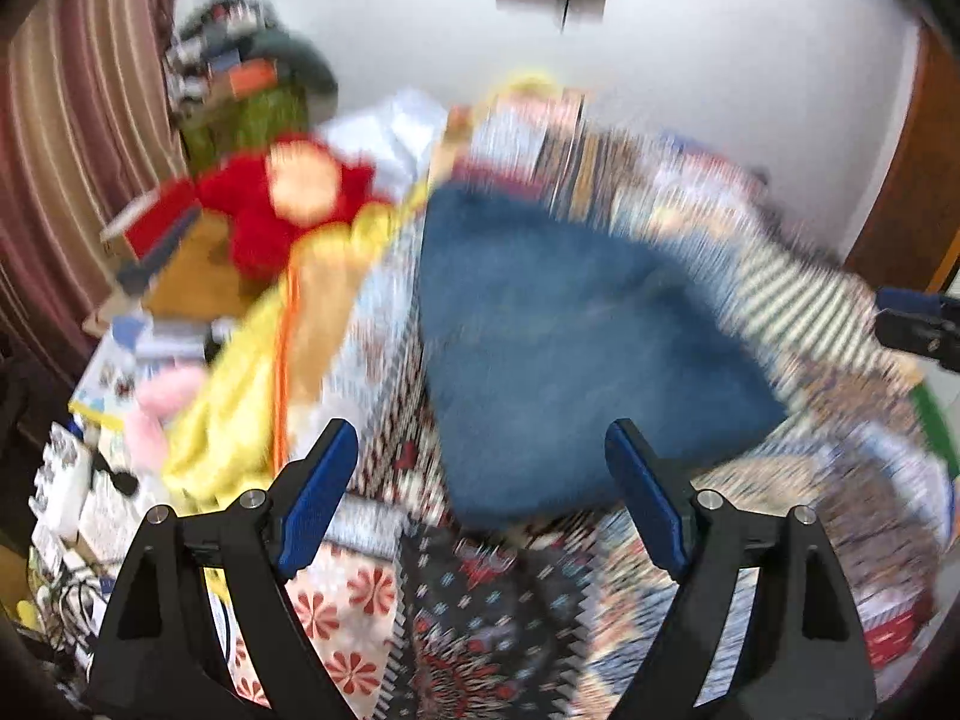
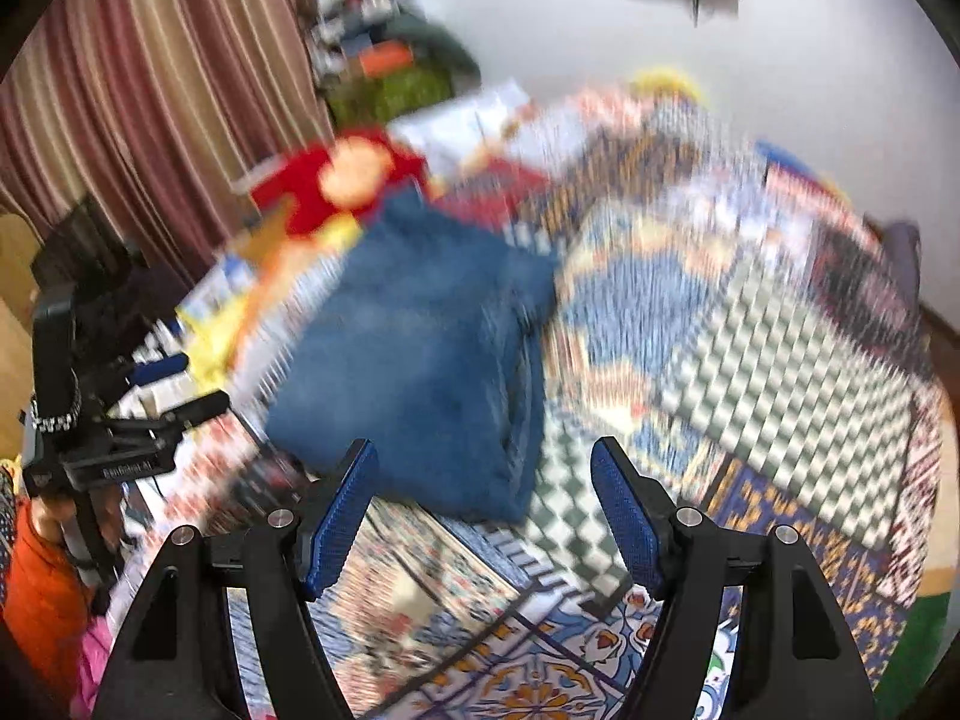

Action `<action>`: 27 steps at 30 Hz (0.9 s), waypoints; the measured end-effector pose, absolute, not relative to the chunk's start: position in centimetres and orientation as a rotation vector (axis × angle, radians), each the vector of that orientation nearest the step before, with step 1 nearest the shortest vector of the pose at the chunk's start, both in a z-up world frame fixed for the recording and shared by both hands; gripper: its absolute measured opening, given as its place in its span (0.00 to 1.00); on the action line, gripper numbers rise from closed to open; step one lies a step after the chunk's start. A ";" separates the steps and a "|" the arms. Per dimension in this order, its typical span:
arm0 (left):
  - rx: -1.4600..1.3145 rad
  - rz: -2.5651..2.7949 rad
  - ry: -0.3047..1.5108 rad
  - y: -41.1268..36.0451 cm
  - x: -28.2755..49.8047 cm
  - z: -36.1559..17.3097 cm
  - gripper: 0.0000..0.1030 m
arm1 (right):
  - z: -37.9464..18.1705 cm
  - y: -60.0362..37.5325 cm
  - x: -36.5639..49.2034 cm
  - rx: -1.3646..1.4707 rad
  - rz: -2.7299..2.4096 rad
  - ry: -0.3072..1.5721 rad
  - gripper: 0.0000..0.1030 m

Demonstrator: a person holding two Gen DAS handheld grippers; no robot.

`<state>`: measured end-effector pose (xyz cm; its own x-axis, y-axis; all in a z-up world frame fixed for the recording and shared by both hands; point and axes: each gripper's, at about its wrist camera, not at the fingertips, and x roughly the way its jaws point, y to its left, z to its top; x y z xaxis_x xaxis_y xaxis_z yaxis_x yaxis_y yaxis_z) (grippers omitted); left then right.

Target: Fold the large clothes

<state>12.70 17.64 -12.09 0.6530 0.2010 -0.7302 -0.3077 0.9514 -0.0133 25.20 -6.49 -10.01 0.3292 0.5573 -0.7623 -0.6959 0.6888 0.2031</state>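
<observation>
A folded blue denim garment (image 1: 576, 336) lies on the patterned bedspread (image 1: 480, 630); in the right wrist view the same denim garment (image 2: 420, 360) sits left of centre. My left gripper (image 1: 483, 498) hangs above its near edge, open, with nothing between its blue pads. My right gripper (image 2: 483, 516) is also open and empty, just above and near the garment's near right corner. The left gripper's body (image 2: 108, 420) shows at the left edge of the right wrist view, and the right gripper's tip (image 1: 918, 324) at the right edge of the left wrist view. Both views are motion-blurred.
A red plush toy (image 1: 288, 198) and yellow cloth (image 1: 240, 408) lie left of the garment. A striped cloth (image 1: 798, 294) lies to its right. Boxes and cables (image 1: 66, 510) crowd the left side. A striped curtain (image 2: 150, 90) and white wall (image 1: 660, 60) stand behind.
</observation>
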 end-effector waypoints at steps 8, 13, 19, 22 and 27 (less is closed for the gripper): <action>-0.118 0.218 0.453 13.0 8.2 -0.9 0.82 | 0.2 -8.7 19.8 -0.028 0.876 0.600 0.69; -0.104 0.190 0.315 10.8 5.4 2.7 0.82 | 4.9 -10.7 15.8 0.043 0.870 0.429 0.69; -0.063 0.215 0.212 8.4 2.3 4.6 0.82 | 7.1 -12.0 11.7 0.042 0.829 0.301 0.69; -0.055 0.224 0.191 7.7 1.3 4.7 0.82 | 7.3 -12.3 9.8 0.025 0.793 0.261 0.69; -0.042 0.250 0.187 6.7 0.5 4.4 0.98 | 7.3 -12.8 8.0 0.029 0.759 0.263 0.73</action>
<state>0.49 6.70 4.37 0.9517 0.2419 -0.1891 -0.2497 0.9681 -0.0184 8.02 -12.84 7.29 0.6940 0.6837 -0.2256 -0.6765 0.7265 0.1207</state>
